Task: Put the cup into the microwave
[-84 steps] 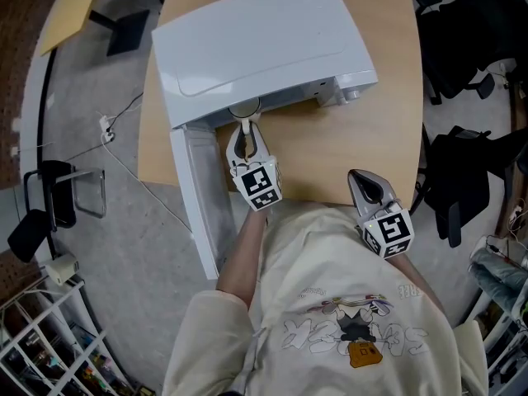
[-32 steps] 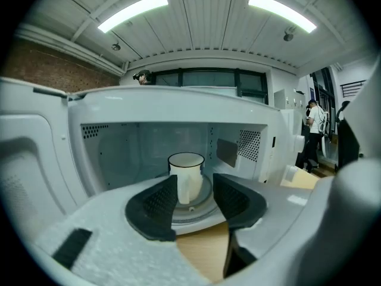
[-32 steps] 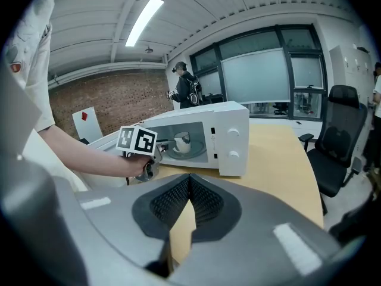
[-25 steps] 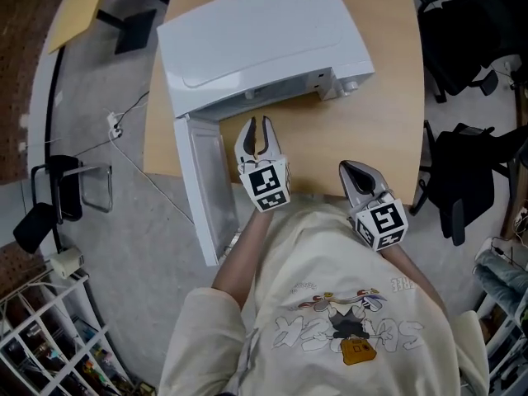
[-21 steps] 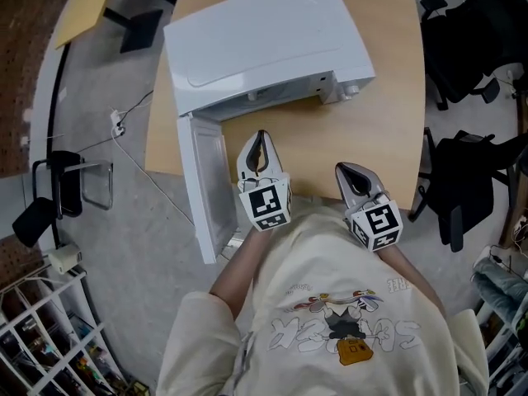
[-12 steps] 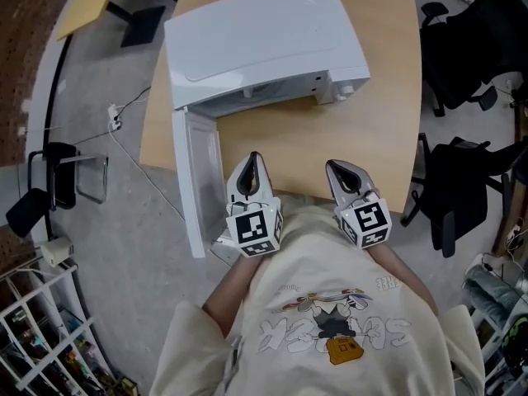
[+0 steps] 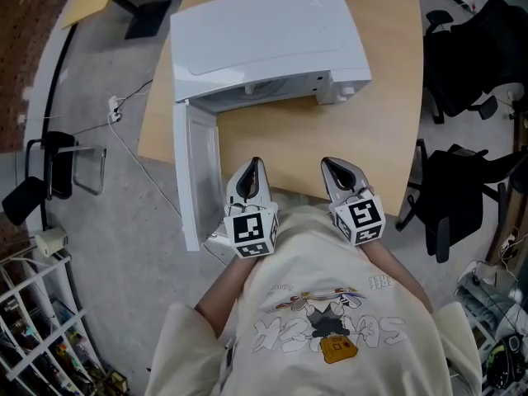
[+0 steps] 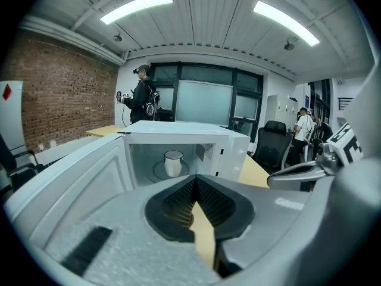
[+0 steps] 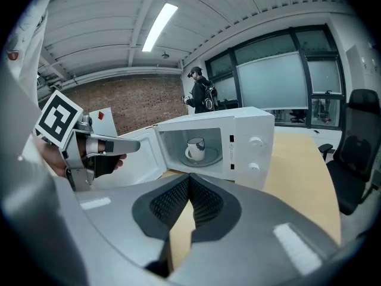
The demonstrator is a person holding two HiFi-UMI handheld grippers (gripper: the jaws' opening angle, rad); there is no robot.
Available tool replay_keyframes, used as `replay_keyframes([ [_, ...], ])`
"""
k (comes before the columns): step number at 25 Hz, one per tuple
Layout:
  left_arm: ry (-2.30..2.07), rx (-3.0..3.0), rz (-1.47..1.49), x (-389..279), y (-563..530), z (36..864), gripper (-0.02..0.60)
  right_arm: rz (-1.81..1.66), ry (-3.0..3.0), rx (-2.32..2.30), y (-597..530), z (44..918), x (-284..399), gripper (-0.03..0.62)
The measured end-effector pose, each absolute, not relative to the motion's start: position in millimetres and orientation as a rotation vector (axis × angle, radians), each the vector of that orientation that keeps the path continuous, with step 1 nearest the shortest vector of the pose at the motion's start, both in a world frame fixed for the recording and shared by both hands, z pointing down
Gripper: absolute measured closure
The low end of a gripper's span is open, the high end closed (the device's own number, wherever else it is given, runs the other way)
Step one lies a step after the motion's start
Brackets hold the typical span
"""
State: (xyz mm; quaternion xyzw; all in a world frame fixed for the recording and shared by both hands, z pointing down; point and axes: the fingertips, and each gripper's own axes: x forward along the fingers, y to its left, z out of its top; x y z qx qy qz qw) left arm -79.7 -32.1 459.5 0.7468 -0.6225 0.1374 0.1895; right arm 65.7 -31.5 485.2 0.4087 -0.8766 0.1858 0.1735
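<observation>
Cup inside microwave on table

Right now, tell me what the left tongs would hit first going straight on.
Likely the open microwave: the shut left tongs aim at its cavity, just right of the cup. Depth is unclear; the tabletop could come first.

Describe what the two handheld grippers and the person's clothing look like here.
Both the left gripper and right gripper have silver-grey, tapering tongs lined with black ribbed pads. Each carries a white cube printed with black square markers. The person wears a cream T-shirt with a cartoon print.
</observation>
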Motion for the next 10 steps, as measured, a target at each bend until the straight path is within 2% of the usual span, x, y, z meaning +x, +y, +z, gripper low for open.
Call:
replay_keyframes([
  [10,-1.737,2.078,0.37,-79.0,-28.1,461.0,0.578,0.528,-2.491,1.159,-31.8,482.4,65.4,0.589],
])
